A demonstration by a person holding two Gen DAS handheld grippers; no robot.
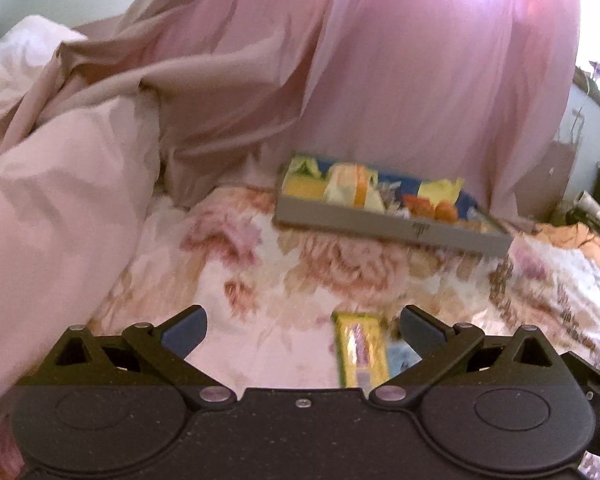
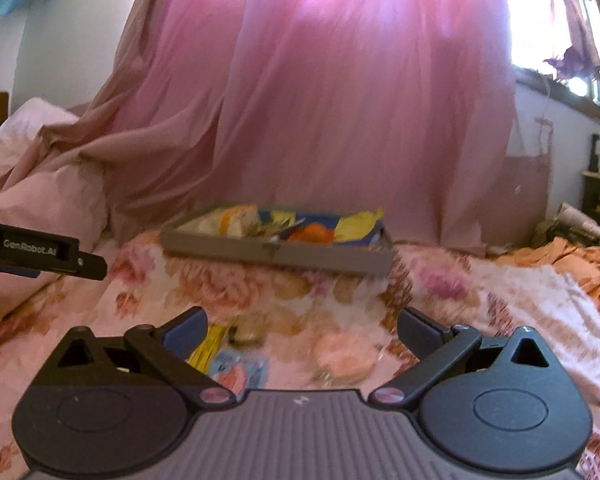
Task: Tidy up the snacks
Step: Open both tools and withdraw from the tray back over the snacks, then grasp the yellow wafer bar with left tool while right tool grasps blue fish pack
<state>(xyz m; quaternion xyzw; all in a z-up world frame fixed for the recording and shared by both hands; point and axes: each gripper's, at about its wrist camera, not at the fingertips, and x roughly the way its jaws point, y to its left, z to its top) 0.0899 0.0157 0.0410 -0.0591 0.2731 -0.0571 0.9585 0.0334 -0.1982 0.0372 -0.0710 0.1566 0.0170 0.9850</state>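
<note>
1. Hanging across the upper half of both views, a pink curtain [image 2: 340, 100] glows with backlight.
2. Covering the lower frame, a floral bedsheet [image 1: 280, 272] lies beneath everything.
3. A shallow grey tray [image 2: 284, 254] sits mid-frame on the sheet, filled with yellow, orange and blue snack packets, blurred.
4. The left gripper [image 1: 302, 326] has its jaws spread wide, empty; the right gripper [image 2: 302, 326] is likewise spread and empty.
5. A yellow snack bar [image 1: 360, 350] with a purple stripe lies low centre, just inside the left gripper's right-hand finger.
6. A light-blue packet [image 2: 240, 370] and a round pink snack [image 2: 342, 354] lie between the right gripper's fingers.
</note>
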